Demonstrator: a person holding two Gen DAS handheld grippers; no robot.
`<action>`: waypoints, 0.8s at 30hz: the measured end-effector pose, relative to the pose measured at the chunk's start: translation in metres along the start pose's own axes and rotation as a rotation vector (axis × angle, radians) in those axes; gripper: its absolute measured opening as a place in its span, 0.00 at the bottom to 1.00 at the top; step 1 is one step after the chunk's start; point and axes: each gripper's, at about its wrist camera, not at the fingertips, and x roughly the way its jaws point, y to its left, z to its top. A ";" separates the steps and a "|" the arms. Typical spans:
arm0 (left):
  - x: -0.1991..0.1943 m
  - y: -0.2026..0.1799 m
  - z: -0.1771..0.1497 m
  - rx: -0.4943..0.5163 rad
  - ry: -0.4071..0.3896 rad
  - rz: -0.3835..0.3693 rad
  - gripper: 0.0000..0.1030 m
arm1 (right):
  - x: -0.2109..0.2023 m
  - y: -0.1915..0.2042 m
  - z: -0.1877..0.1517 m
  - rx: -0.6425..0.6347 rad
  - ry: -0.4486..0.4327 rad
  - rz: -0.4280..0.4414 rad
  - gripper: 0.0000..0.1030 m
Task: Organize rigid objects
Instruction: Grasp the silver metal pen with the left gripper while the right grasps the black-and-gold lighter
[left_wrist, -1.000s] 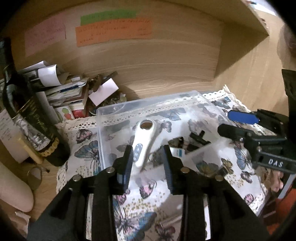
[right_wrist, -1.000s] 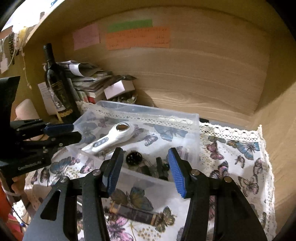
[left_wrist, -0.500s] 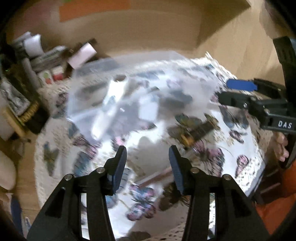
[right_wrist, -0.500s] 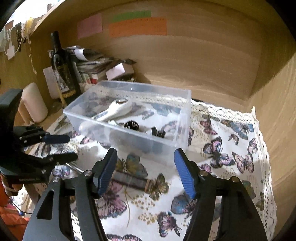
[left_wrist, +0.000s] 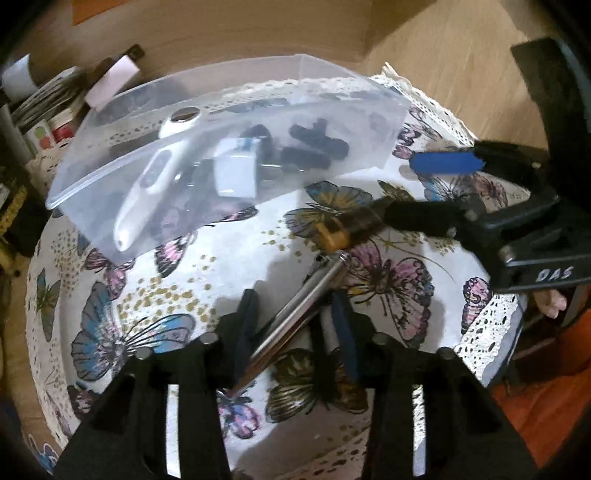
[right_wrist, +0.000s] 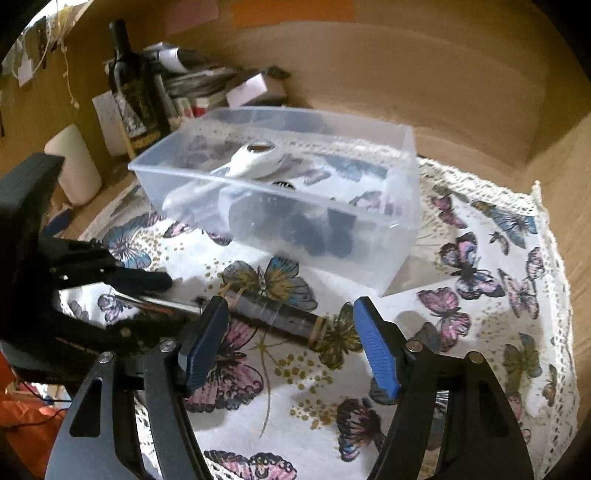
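The only writing that reads clearly is "DAS", in white letters on the black body of the right gripper (left_wrist: 417, 192) as the left wrist view shows it. A label on the dark bottle (right_wrist: 135, 92) is too blurred to read.

A long tool (right_wrist: 258, 310), with a shiny metal shaft and a dark handle ending in an amber tip, lies on the butterfly-print cloth (right_wrist: 480, 332) in front of the clear plastic box (right_wrist: 402, 236). The left gripper (left_wrist: 295, 325) stands with its jaws moderately open, the metal shaft running between them. The right gripper's jaws are wide apart, the tool's handle lying between and just beyond them. Inside the box rest a white handheld device (left_wrist: 155, 173) and several small black parts (left_wrist: 314, 147).
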 end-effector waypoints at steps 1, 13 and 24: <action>-0.002 0.004 -0.001 -0.014 -0.002 -0.001 0.31 | 0.004 0.001 0.000 -0.006 0.009 0.005 0.65; -0.008 0.022 -0.012 -0.070 -0.009 -0.013 0.15 | 0.039 0.006 0.004 -0.040 0.108 0.007 0.60; 0.006 0.011 -0.001 -0.029 -0.033 0.005 0.15 | 0.034 0.008 0.002 -0.033 0.097 -0.011 0.21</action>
